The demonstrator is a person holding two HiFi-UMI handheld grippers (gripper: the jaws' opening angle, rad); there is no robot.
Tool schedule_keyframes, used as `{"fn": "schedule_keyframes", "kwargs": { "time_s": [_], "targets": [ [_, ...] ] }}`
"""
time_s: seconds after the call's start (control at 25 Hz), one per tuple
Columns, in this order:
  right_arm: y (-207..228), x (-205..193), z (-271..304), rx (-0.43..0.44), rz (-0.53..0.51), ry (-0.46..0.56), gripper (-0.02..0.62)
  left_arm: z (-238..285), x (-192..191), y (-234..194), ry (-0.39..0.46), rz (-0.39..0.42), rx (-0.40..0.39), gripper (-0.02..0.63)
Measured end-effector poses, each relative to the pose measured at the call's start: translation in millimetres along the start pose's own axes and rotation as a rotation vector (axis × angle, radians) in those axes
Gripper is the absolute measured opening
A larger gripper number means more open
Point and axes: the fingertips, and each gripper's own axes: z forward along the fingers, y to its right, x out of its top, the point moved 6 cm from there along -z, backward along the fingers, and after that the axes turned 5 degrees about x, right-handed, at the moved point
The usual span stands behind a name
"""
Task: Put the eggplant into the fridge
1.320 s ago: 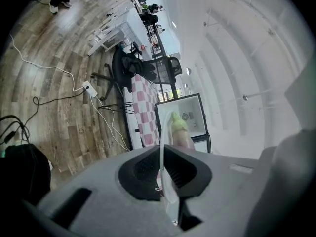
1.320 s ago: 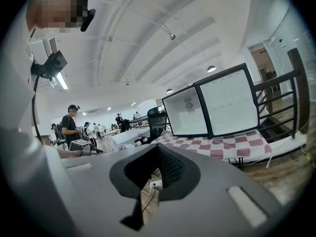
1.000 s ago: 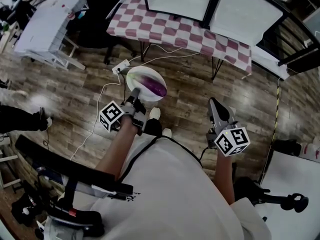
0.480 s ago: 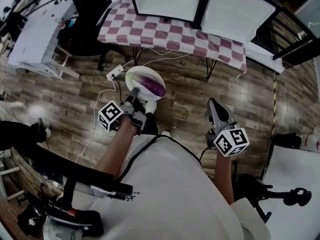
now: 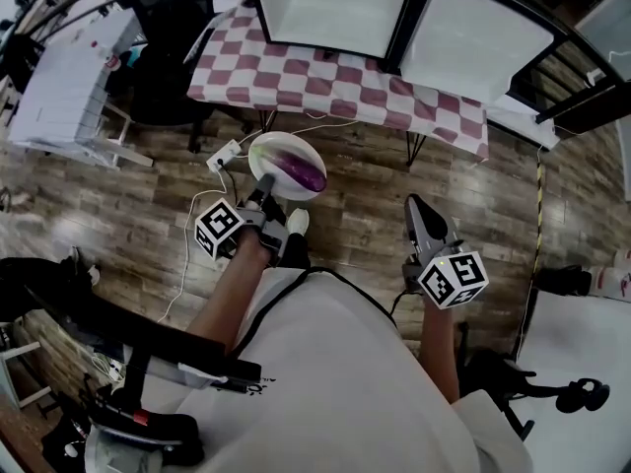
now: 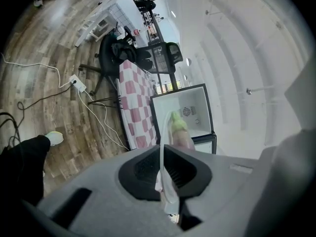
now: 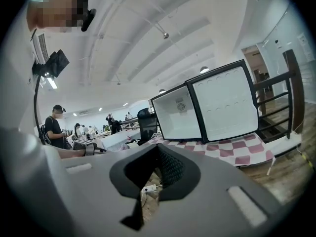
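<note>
Head view shows a wide wooden floor (image 5: pixel 118 225), and the person stands on it in white clothes (image 5: pixel 325 382). At the far side of the floor is a table (image 5: pixel 325 82) covered with a pink and white checked cloth. On this table stands the white fridge (image 5: pixel 325 8). It is open, its inside looks bare white, and its door (image 5: pixel 473 37) is swung out to the right side.

The white plate (image 5: pixel 268 149) hangs over the floor, in front of the table and well apart from the fridge. The purple eggplant (image 5: pixel 304 170) lies on this plate, toward its right part. In the left gripper view the green stem end of the eggplant rises above the plate edge, and the open fridge is seen behind it.

The left gripper (image 5: pixel 264 185) grips the near rim of the plate. In its own view the two black pads are pressed on the thin white rim, with almost no space between them. The right gripper (image 5: pixel 416 208) is to the right, well apart from the plate, and points toward the table. In the right gripper view its jaws stand only a little apart, with nothing between them; only the floor is seen through the narrow gap.

A white power strip (image 5: pixel 223 155) with its cable lies on the floor just to the left of the plate.
</note>
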Motion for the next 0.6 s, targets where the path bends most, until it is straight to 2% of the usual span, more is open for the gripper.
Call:
{"fn": "schedule_keyframes", "kwargs": {
  "time_s": [0.6],
  "targets": [
    [8,48,131,-0.029,-0.003,-0.005,0.006,105,98,38,-0.094,0.031,-0.009,0.018]
  ]
}}
